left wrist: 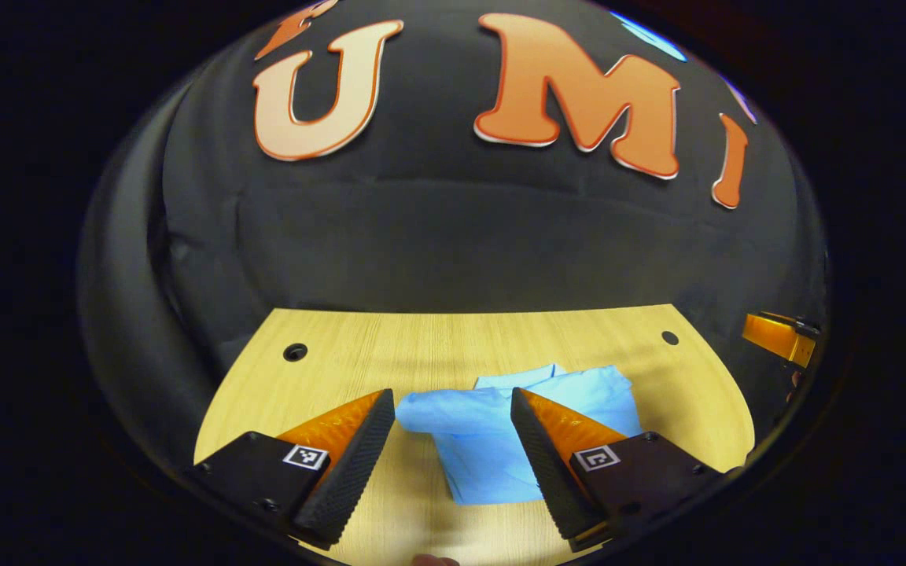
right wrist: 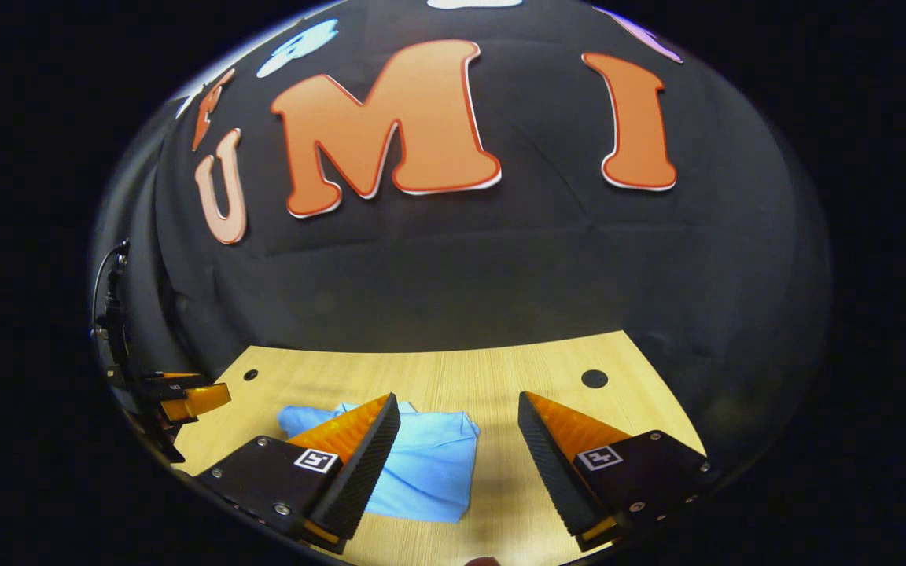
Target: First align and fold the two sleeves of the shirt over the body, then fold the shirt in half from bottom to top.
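Left tongs (left wrist: 453, 440): held spread wide above the near part of the bench, nothing pinched between the fingers; also seen at the far left edge of the right gripper view (right wrist: 185, 401).
Right tongs (right wrist: 459, 444): likewise spread apart, nothing gripped; a part of them is seen at the far right edge of the left gripper view (left wrist: 779, 336).
Shirt (left wrist: 500, 440): a light blue shirt is seen lying on the bench as a compact folded bundle, with a rounded fold along its left side and a collar-like edge peeking out at the far side. In the left gripper view it is framed between the fingers; in the right gripper view (right wrist: 429, 464) it lies left of the gap, partly hidden behind the left finger.
Bench (left wrist: 437, 346): pale wood grain, with a dark round hole (left wrist: 295, 351) near each far corner.
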### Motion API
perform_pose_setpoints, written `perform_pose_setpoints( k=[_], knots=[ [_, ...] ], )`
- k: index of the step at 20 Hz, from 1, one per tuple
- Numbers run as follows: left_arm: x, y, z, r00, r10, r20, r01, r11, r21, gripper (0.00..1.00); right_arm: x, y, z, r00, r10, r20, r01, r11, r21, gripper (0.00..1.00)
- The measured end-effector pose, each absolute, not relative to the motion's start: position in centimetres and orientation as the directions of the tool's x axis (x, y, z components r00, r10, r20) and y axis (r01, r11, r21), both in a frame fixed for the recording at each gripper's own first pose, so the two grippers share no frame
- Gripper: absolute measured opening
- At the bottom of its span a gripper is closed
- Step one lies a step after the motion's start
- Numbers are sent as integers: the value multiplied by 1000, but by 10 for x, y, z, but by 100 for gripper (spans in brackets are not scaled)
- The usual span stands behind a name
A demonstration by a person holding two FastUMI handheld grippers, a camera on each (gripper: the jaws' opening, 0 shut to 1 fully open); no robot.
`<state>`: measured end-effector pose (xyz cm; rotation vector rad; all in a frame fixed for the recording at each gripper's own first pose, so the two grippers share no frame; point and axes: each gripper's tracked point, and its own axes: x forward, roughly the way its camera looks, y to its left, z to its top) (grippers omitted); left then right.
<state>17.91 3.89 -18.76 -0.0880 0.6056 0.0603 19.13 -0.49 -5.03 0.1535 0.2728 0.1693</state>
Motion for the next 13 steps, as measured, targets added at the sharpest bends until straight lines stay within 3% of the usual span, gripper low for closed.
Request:
perform_pose_setpoints(
  k=[7,13],
  knots=[
    [92,7,-95,929,82,-362,-86,996,3,97,102,-12,-9,977,176,-122,-174,984,27,95],
    [-3,-25,-62,974,119,-192,-121,993,-1,99,37,-31,-19,986,165,-12,-165,985,52,95]
  ],
)
